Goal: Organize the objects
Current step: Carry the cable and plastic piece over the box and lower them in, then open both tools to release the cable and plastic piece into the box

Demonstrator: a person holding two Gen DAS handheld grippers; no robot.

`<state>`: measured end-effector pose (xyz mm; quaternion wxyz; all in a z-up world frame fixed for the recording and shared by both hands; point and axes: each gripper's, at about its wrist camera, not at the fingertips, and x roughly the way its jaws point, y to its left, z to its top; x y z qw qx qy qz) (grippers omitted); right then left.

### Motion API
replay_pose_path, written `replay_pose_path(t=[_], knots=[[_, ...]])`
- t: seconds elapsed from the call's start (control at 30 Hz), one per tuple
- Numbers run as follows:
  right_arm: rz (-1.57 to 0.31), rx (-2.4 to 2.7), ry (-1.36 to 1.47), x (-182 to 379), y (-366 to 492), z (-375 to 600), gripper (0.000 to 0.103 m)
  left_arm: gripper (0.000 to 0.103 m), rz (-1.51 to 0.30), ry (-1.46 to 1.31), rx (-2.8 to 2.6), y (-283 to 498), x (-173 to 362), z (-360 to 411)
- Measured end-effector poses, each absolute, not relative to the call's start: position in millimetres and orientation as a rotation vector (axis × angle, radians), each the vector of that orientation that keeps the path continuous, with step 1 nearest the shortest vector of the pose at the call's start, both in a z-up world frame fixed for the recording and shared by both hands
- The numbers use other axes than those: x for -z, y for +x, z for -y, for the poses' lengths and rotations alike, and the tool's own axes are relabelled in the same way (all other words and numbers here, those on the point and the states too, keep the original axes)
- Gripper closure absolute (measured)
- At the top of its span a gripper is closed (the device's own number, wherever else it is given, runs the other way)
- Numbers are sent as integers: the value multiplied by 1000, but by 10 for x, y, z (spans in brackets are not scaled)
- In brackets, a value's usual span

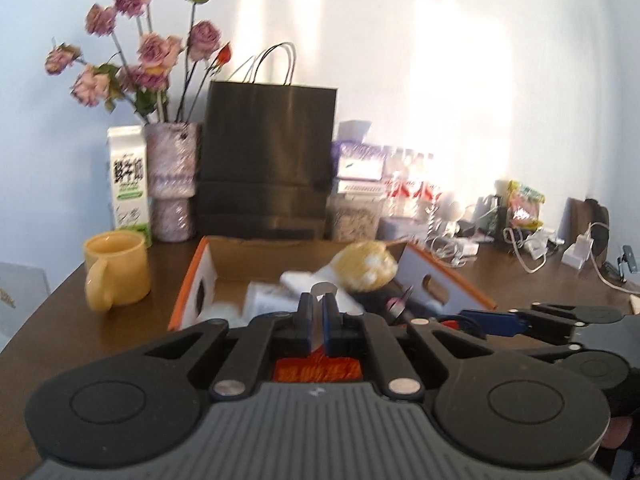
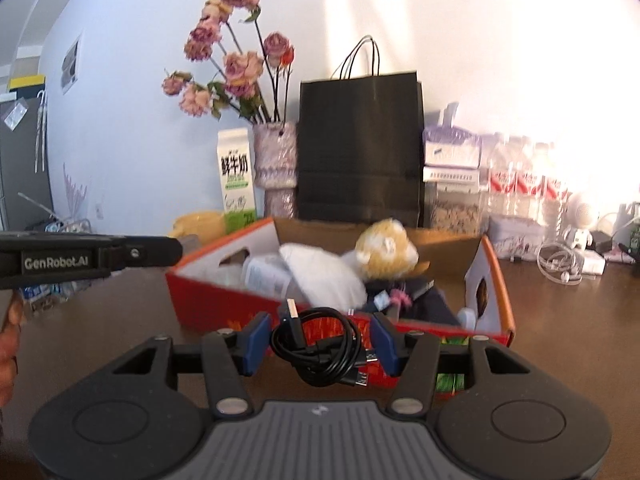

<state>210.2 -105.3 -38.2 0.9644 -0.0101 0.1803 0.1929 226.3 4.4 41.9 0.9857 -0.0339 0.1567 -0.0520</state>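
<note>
A coiled black USB cable [image 2: 322,350] is framed by the spread jaws of the right gripper [image 2: 322,344], before the red cardboard box [image 2: 224,300].

A thin pale item [image 1: 319,312], blurred beyond naming, is pinched by the left gripper [image 1: 319,320]. The box's contents are partly hidden behind a plush toy [image 2: 386,250]. The brown table [image 2: 560,320] is backed by a sunlit wall [image 2: 500,40].

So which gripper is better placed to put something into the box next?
Probably the right gripper: it has the coiled black cable between its fingers, just before the box. The left gripper pinches only something thin.
</note>
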Motion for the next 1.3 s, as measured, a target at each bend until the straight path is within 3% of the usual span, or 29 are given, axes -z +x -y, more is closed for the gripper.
replay_pose_path(t=[0.43,0.83,0.97,1.0,1.03,1.07,1.1,1.3], knots=[[-290,-297,20,45,2719,1141,50,97,-276,-98,112,2907,-529,64],[-366,-284,73,297,3213,1388,49,97,-361,-97,72,3480,-248,-103],[-378,-275,69,331,3233,1388,44,95,-369,-100,61,3500,-218,-130],[-379,-272,70,333,3226,1389,32,89,-370,-105,53,3499,-214,-148],[-378,-268,69,335,3220,1391,14,63,-375,-109,43,3504,-211,-170],[-374,-260,70,339,3209,1396,7,41,-378,-114,27,3506,-210,-189],[-372,-257,72,342,3201,1399,2,3,-371,-117,1,3497,-205,-208],[-388,-240,63,359,3200,1396,0,0,-351,-114,-65,3436,-245,-260]])
